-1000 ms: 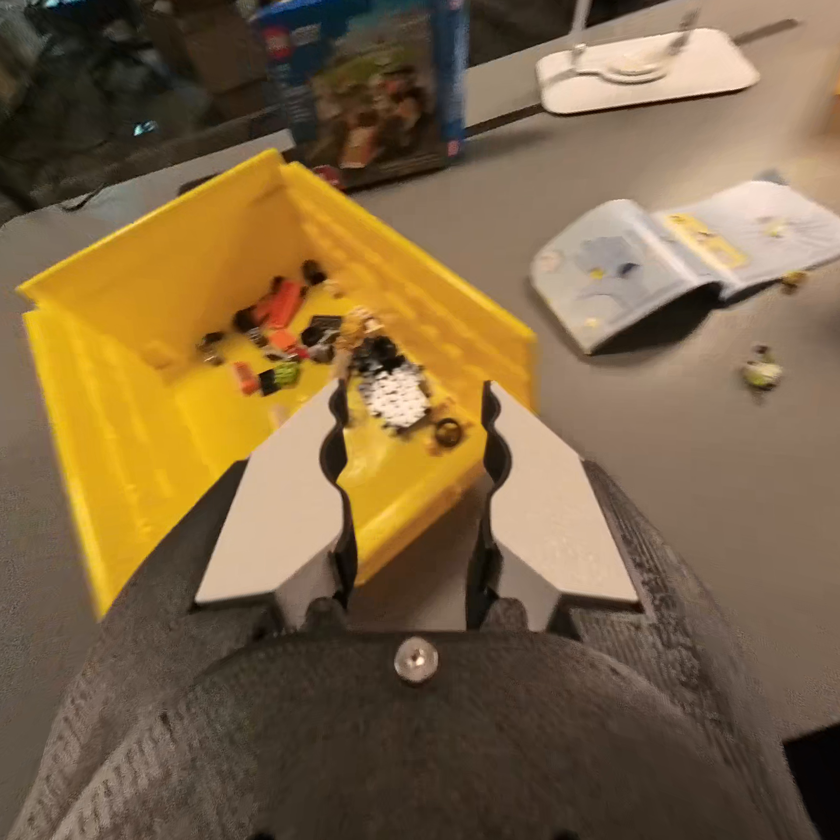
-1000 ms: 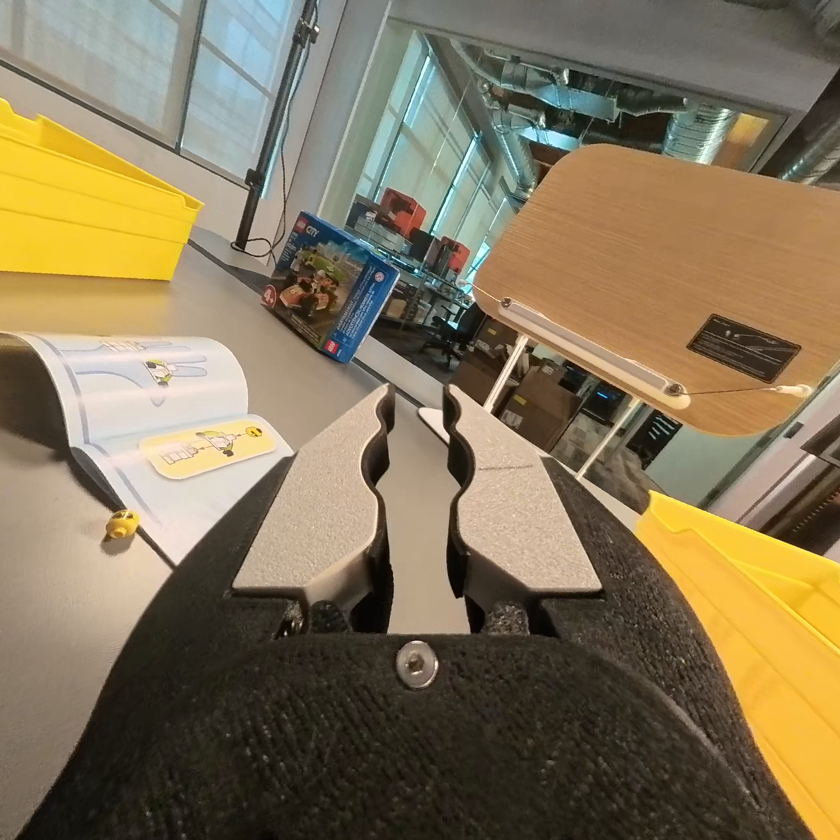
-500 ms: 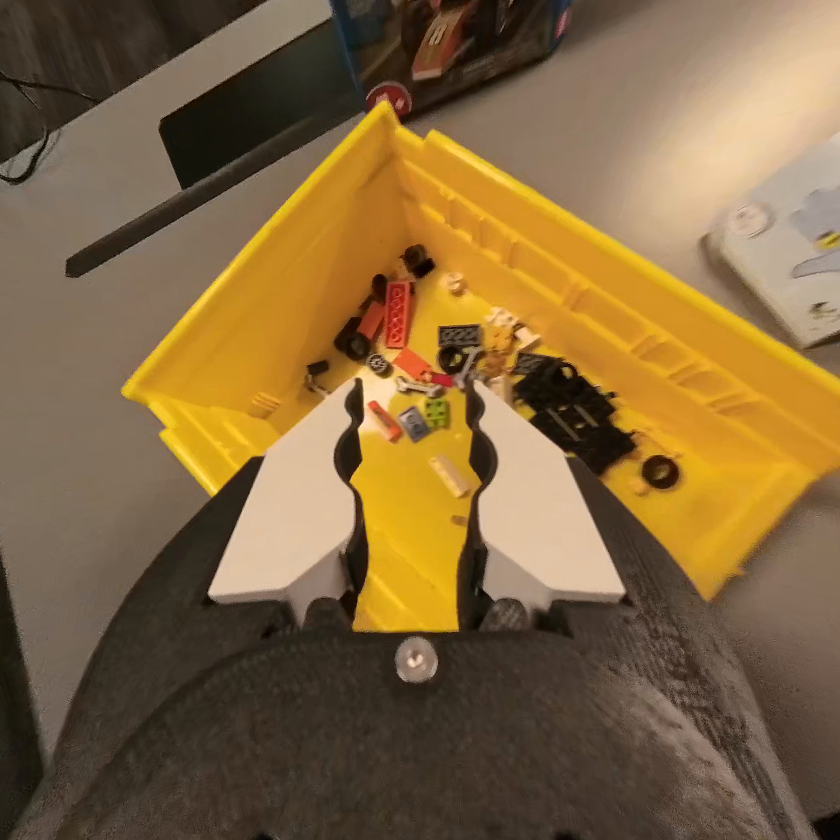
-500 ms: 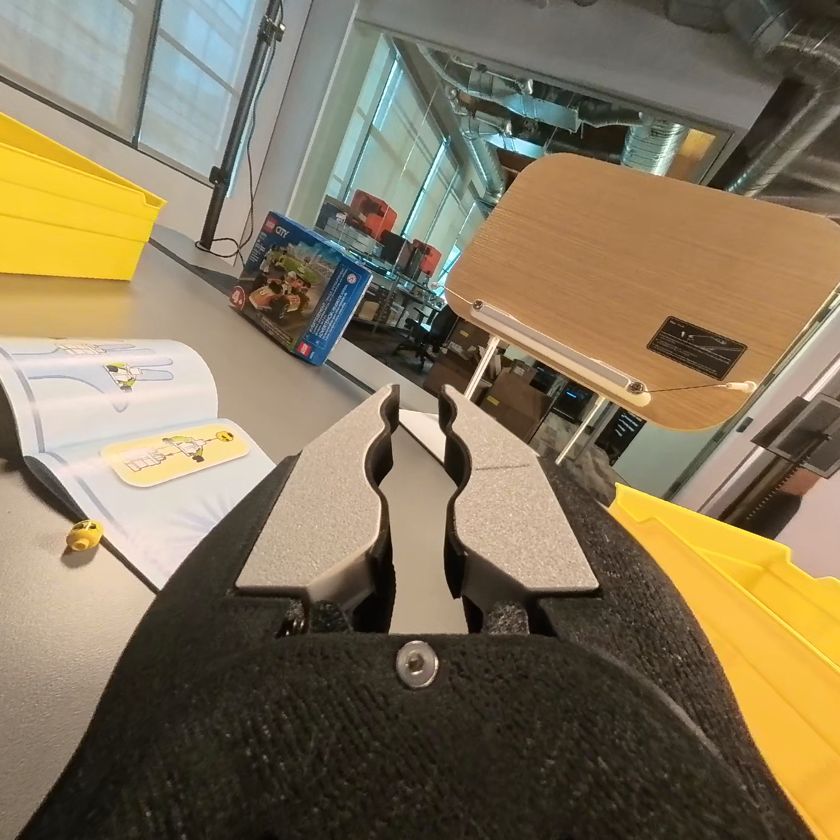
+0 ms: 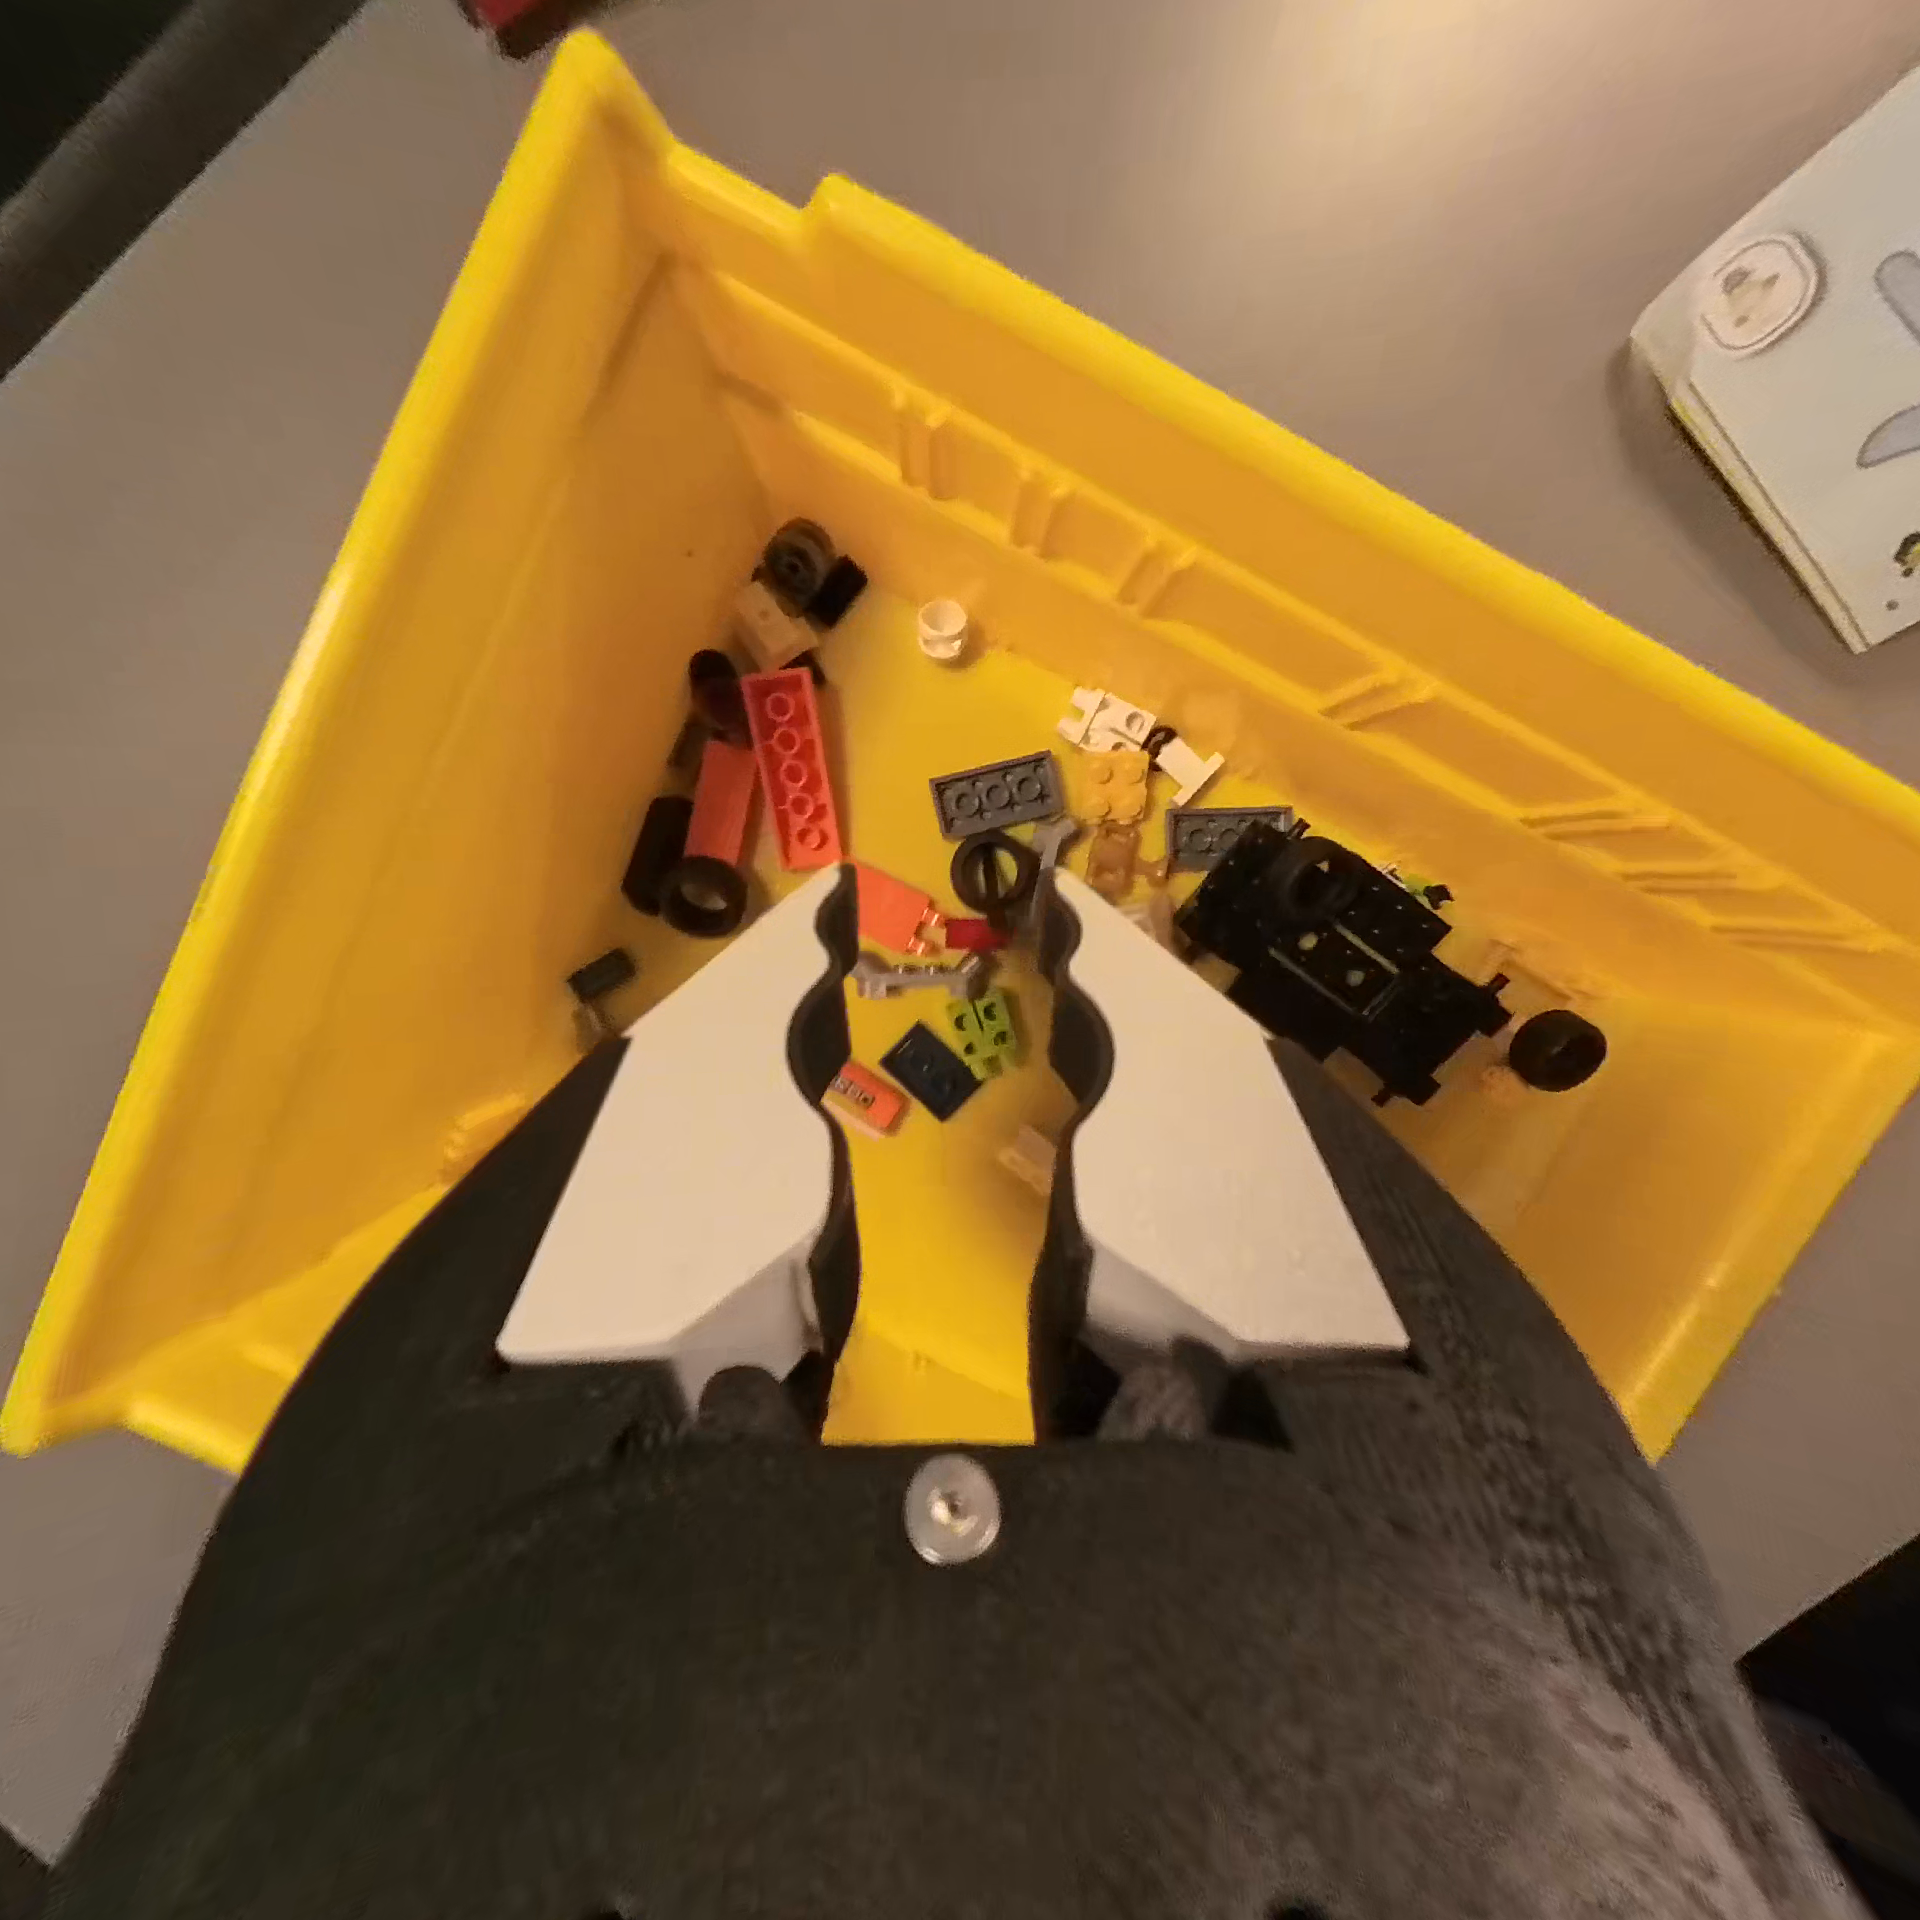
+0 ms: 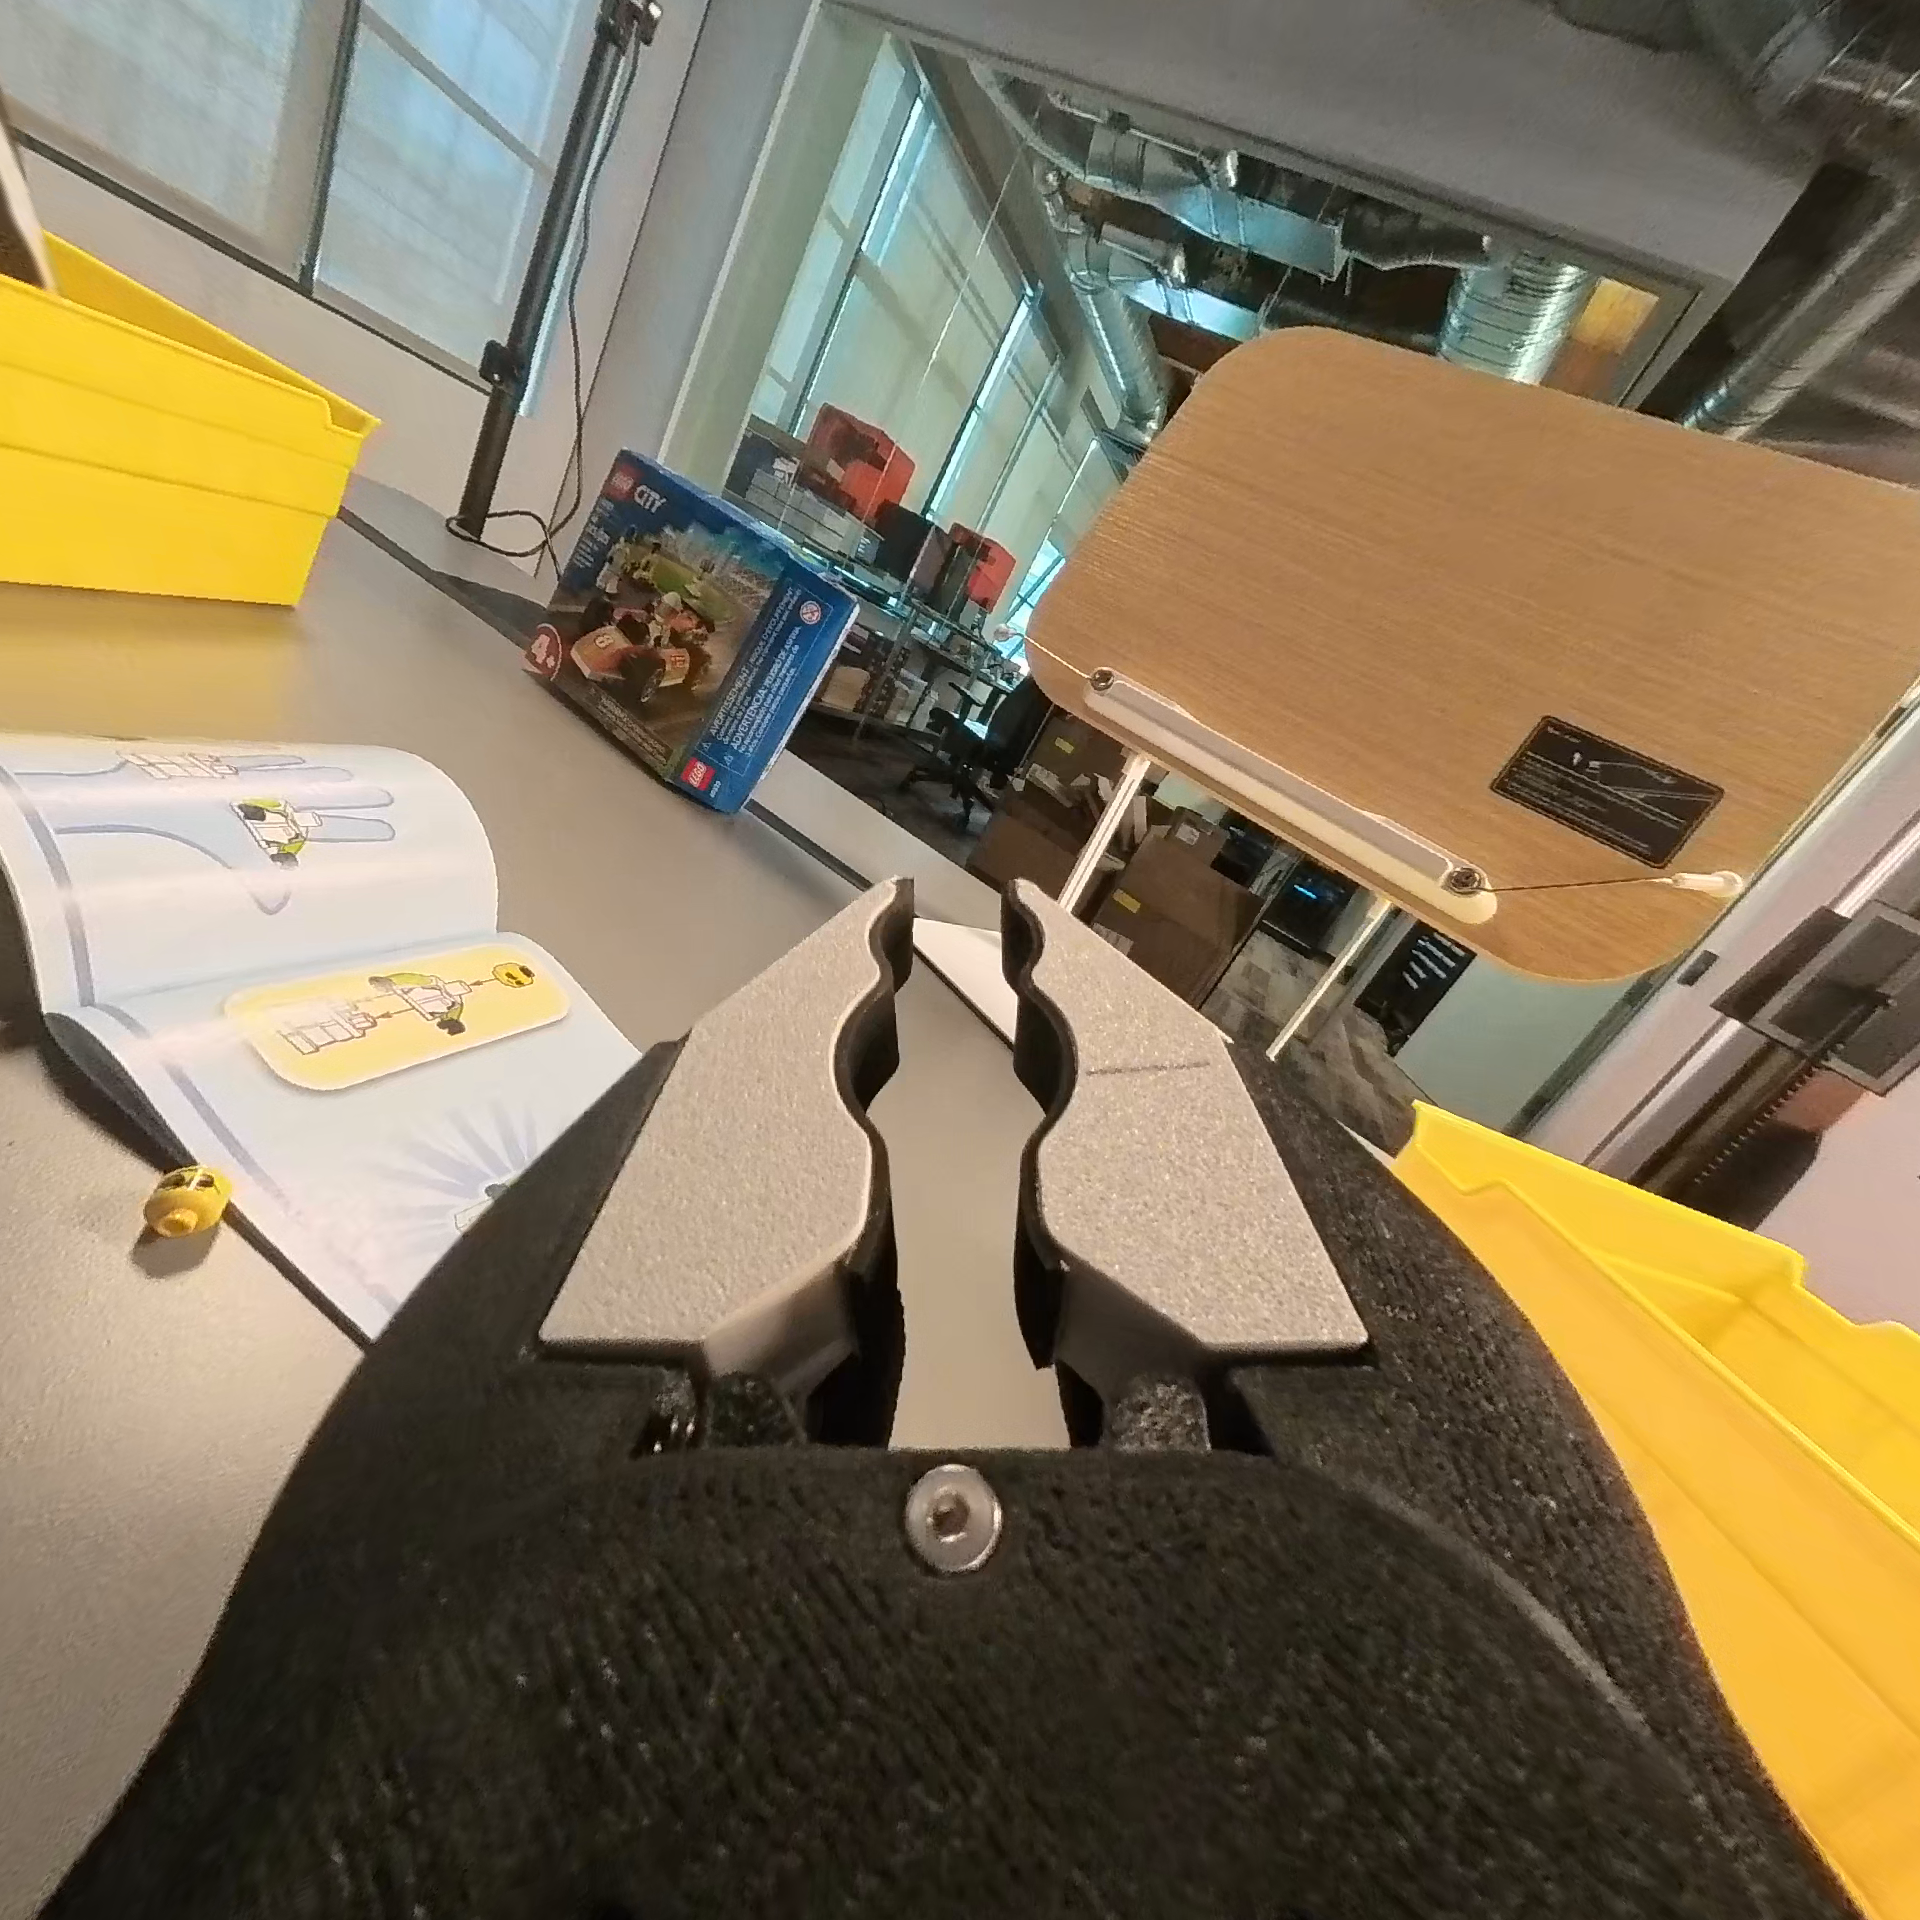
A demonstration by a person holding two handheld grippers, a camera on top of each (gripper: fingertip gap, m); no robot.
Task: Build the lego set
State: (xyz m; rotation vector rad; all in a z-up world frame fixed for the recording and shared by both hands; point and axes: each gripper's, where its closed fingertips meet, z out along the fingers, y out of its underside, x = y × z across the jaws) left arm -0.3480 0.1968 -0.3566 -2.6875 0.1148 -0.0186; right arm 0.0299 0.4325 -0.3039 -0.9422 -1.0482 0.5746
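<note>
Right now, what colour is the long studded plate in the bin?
Red; the long studded plate shows best in the left wrist view.

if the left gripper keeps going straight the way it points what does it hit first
Probably the loose pieces on the floor of the yellow bin: the open left gripper aims at the grey wrench piece and black steering wheel. Depth is unclear, so which comes first is uncertain.

Grey table (image 6: 343, 665) observed in both views. Lying directly on it: a yellow bin (image 5: 436, 582) of loose bricks at left; an open instruction booklet (image 6: 260, 935); a small yellow round piece (image 6: 185, 1211) just beside the booklet's near edge; a blue set box (image 6: 696, 665) standing farther back; a second yellow bin (image 6: 1714, 1475) at right. A white stand base (image 6: 961, 961) is partly seen beyond.
</note>
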